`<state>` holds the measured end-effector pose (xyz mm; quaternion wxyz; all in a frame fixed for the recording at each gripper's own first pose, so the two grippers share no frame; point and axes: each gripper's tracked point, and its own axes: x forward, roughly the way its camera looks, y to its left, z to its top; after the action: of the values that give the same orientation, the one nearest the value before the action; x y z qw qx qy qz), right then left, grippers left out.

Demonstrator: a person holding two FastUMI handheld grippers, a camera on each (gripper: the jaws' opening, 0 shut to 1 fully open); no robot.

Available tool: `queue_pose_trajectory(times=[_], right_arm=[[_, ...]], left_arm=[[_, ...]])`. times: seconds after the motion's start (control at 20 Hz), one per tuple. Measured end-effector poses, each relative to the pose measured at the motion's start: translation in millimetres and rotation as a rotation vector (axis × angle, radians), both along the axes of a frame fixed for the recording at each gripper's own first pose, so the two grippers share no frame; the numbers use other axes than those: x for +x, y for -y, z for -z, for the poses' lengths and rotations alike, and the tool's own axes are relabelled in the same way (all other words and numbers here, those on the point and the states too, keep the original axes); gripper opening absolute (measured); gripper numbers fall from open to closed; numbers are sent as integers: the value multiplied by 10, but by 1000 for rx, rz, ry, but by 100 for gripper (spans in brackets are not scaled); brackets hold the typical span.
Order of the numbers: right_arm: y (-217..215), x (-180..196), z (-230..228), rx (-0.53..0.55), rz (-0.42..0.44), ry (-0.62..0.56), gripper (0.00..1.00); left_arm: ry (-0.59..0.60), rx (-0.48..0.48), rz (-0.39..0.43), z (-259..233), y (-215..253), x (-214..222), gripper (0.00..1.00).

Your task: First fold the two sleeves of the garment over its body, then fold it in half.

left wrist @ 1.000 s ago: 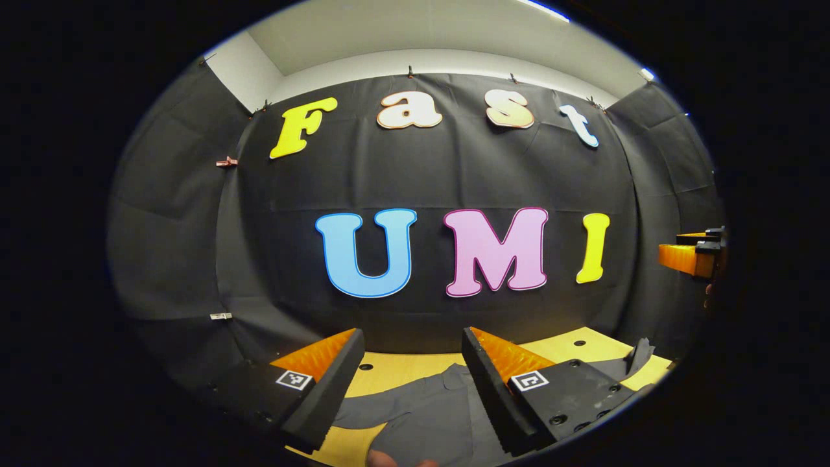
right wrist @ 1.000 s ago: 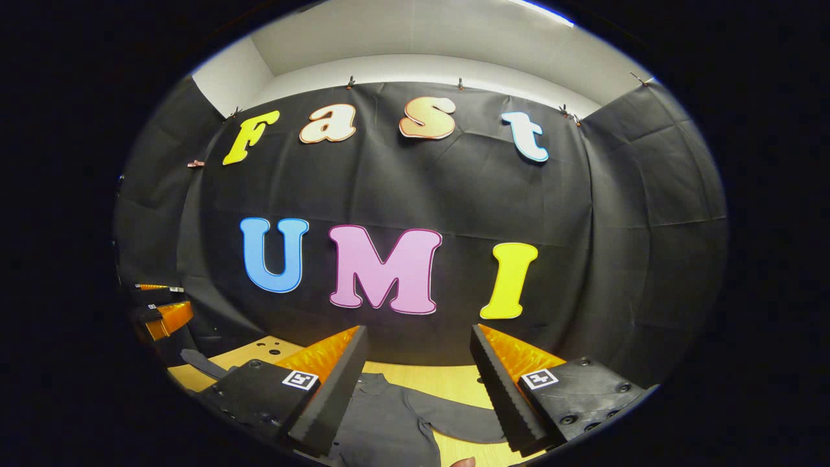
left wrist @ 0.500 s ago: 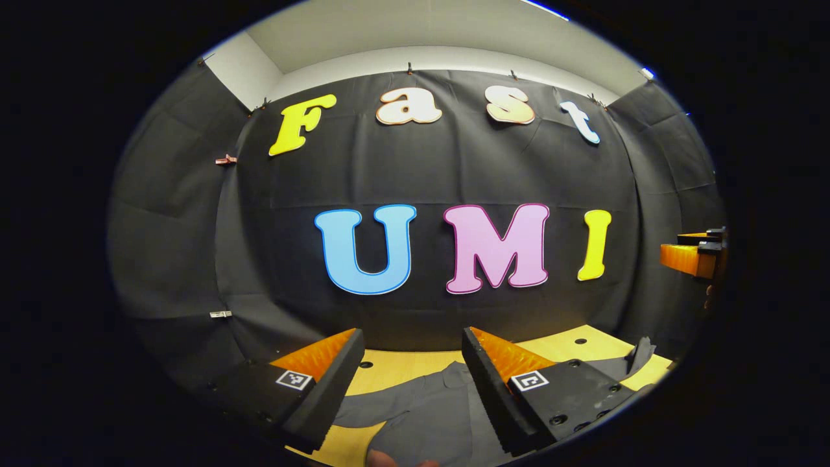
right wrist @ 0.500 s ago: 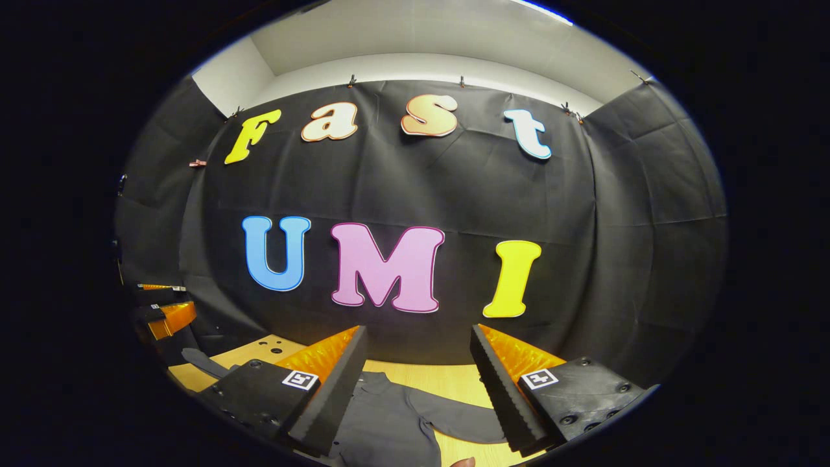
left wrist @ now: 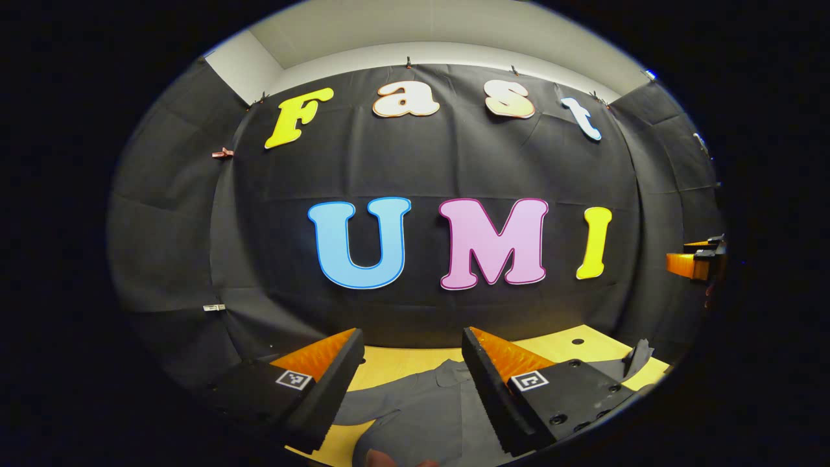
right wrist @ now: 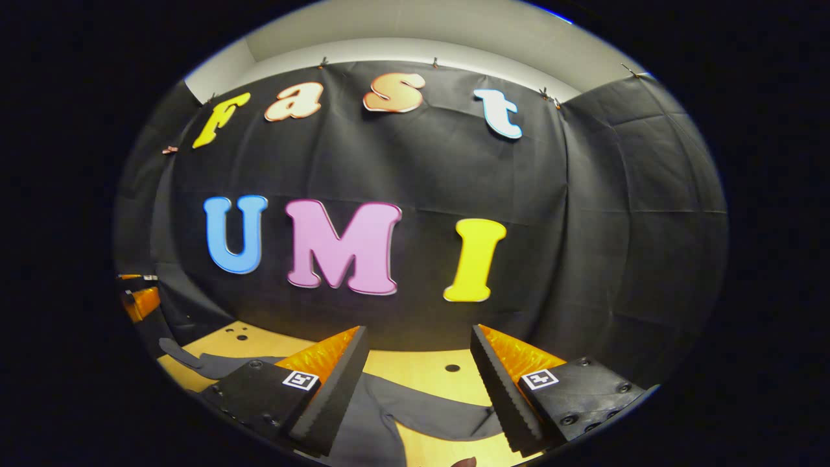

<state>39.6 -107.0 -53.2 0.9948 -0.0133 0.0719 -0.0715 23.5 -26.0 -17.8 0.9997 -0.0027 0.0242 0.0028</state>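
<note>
With both your left gripper (left wrist: pixel 410 370) and right gripper (right wrist: pixel 417 370) gaping empty above the flat dark-grey cloth garment (left wrist: pixel 428 415), lower onto a sleeve (right wrist: pixel 441 412) first.

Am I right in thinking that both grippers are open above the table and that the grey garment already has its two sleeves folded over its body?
Not quite: the sleeves are not folded yet. In the right gripper view one sleeve lies stretched out sideways on the table, away from the body of the garment. The rest holds: the right gripper and the left gripper are both open above it.
</note>
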Motion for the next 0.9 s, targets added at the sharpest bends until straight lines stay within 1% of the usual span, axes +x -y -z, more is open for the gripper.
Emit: queue_pose_trajectory(times=[0.2,0.35,0.45,0.55,0.75,0.9], right_arm=[[716,183,435,10,108,-105,98],[1168,312,896,10,151,-185,97],[1425,408,1226,-5,167,-239,98],[1617,494,1591,-13,165,-298,98],[1916,669,2281,-5,155,-402,98],[2146,724,2744,8,159,-475,98]], left_arm=[[-34,-6,2,104,175,86,95],[-60,4,-9,169,306,149,95],[-73,15,-3,219,414,203,95],[-87,17,3,260,535,262,95],[-94,-2,-18,277,698,374,95],[-114,15,-43,342,753,445,95]])
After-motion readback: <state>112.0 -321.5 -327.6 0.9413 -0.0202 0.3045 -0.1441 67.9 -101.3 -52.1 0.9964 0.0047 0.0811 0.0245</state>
